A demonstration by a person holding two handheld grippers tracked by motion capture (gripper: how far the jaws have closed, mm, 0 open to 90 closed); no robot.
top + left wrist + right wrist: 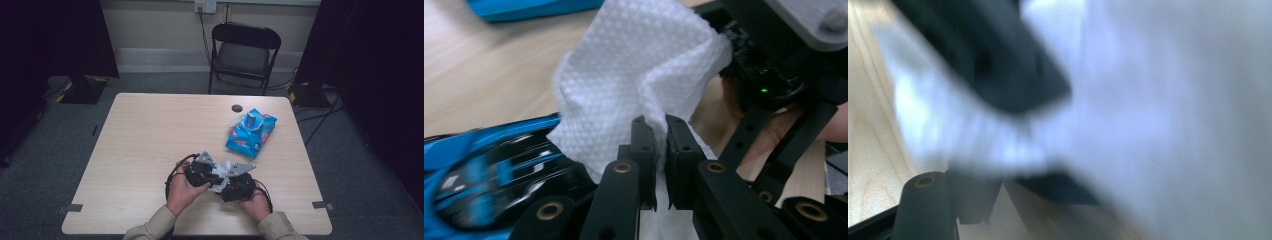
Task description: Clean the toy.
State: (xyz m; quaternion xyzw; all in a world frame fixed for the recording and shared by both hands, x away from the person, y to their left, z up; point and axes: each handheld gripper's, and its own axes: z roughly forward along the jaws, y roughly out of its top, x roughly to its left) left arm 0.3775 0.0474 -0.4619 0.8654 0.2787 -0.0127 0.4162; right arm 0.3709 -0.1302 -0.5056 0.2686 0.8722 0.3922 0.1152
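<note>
A white textured wipe (639,75) hangs pinched between the jaws of my left gripper (663,125), which is shut on a fold of it. In the high view both grippers meet over the table's front middle. There my left gripper (212,175) and right gripper (226,184) have the wipe (223,170) bunched between them. My right gripper (774,130) stands just beyond the wipe with its fingers (746,135) spread apart. In the right gripper view the wipe (1173,100) lies blurred right against the lens. One finger (923,200) of that gripper shows low at the left.
A blue pack of wipes (250,132) lies on the wooden table (150,130) to the right of centre, its flap lifted. A small dark disc (236,108) sits behind it. A black folding chair (243,55) stands beyond the far edge.
</note>
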